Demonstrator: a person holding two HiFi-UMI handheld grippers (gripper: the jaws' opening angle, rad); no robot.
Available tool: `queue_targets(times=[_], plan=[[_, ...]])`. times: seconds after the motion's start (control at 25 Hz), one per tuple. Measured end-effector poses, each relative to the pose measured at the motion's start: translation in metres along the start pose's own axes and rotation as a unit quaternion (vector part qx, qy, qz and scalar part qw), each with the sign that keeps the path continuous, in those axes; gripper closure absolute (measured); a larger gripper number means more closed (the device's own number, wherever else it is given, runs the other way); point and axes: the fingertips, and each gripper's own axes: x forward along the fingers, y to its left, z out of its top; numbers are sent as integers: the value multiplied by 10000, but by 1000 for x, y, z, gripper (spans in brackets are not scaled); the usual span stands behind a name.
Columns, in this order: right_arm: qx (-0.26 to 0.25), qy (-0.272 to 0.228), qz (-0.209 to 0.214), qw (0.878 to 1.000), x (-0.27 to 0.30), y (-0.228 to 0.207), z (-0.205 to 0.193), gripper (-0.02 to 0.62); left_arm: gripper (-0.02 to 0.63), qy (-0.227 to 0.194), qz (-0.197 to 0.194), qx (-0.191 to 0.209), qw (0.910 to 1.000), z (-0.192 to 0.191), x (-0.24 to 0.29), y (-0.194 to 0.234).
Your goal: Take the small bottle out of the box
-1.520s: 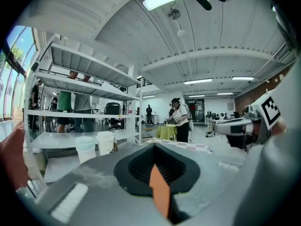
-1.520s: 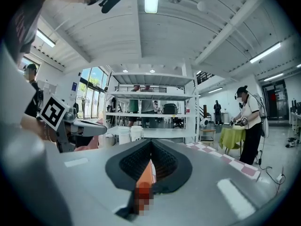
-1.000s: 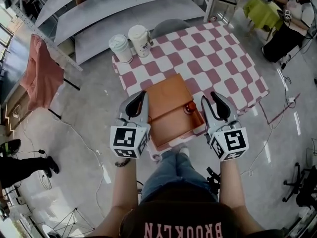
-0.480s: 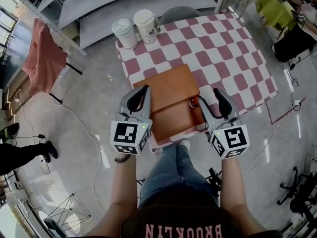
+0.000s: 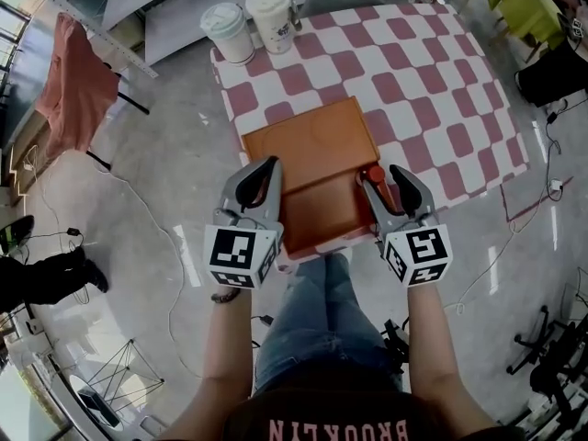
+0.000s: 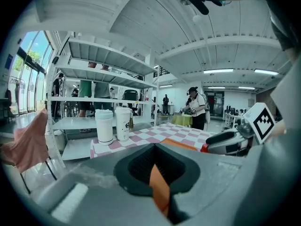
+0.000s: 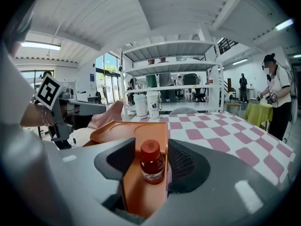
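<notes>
Here the small bottle (image 7: 152, 161) stands upright in the open orange box (image 5: 322, 211), tight against its right-hand wall, on the checked tablecloth (image 5: 423, 90). The right gripper (image 5: 383, 182) has it between its jaws, which are closing; the pads are not yet pressing on it, and the box wall appears to lie between the bottle and the outer pad. The left gripper (image 5: 265, 175) is pinched together on the box's left edge, probably to steady it. The bottle looks light and rigid, with a clear body, dark red liquid, a paper label and a ribbed red cap. Its smooth sides could slip, and being narrow it would tip easily. The best hold is likely high on the shoulder or cap, clear of the wall, then a straight lift
</notes>
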Motion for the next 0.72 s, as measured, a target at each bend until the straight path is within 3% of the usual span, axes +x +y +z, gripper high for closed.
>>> queue_targets(times=[0.2,0.36,0.72], plan=[[-152,134,6,9998,11,0,-11,385,606,35,64,-44,10000,-8,0,2],[-170,139,-108,9997,15,-2,-18,436,607,37,33,-60,10000,-12,1,1],[-327,88,-137,9993,15,0,-19,454,607,30,80,-144,9999,-17,-4,2]])
